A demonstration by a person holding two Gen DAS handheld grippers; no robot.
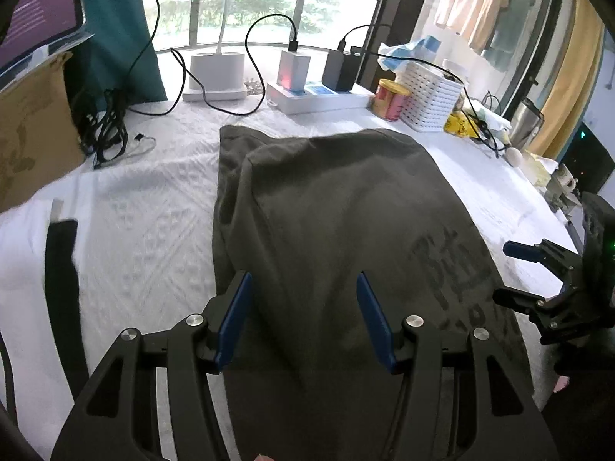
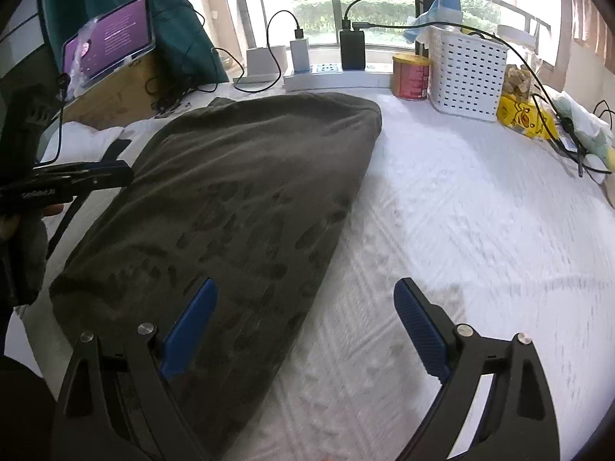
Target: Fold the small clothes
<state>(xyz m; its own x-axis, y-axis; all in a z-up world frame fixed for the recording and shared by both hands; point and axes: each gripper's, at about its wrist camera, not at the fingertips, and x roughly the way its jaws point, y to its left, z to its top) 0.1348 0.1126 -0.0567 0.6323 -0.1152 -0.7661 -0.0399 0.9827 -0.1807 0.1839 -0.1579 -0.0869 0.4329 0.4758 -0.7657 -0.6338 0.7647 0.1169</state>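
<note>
A dark olive garment (image 1: 338, 230) with faint dark print lies folded into a long strip on the white textured table cover; it also shows in the right wrist view (image 2: 238, 199). My left gripper (image 1: 303, 288) is open and empty, hovering above the garment's near half. My right gripper (image 2: 305, 292) is open and empty, above the garment's right edge, one finger over the cloth and one over the bare cover. The right gripper appears at the right of the left wrist view (image 1: 511, 272). The left gripper shows side-on in the right wrist view (image 2: 123, 173).
A black strap (image 1: 61, 292) lies left of the garment. At the back stand a cardboard box (image 1: 30, 130), power strips with chargers and cables (image 1: 319, 92), a red tin (image 1: 392, 100), a white perforated basket (image 2: 465, 73) and a yellow packet (image 2: 522, 115).
</note>
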